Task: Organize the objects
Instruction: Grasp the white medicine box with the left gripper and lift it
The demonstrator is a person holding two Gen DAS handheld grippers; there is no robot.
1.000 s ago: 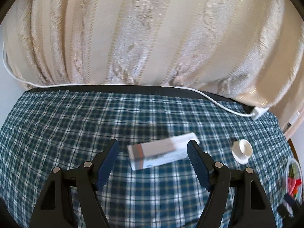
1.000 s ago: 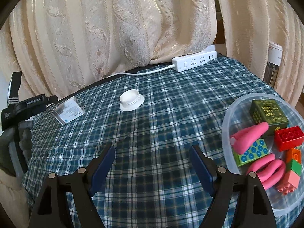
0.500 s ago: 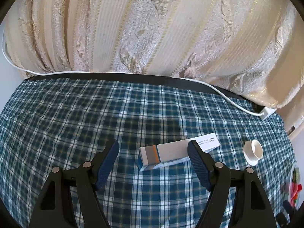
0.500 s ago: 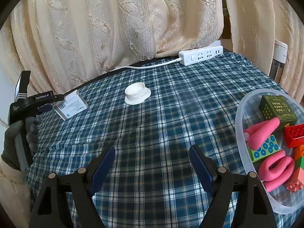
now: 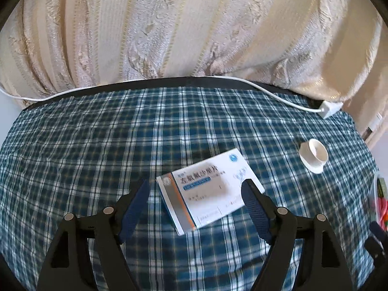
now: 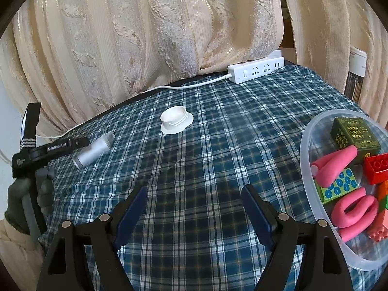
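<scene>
Box (image 5: 208, 191) of tablets lies flat on the checked cloth (image 5: 97, 145), lower centre of the left view, between the left gripper (image 5: 195, 206) jaws, which are opening, pads clear of it. White cap (image 5: 313, 154) sits right of it, cord (image 5: 278, 94) along the curtain (image 5: 169, 24). Right gripper (image 6: 194, 208) stands wide over bare cloth; clear bowl (image 6: 308, 181) of toys at right edge.
</scene>
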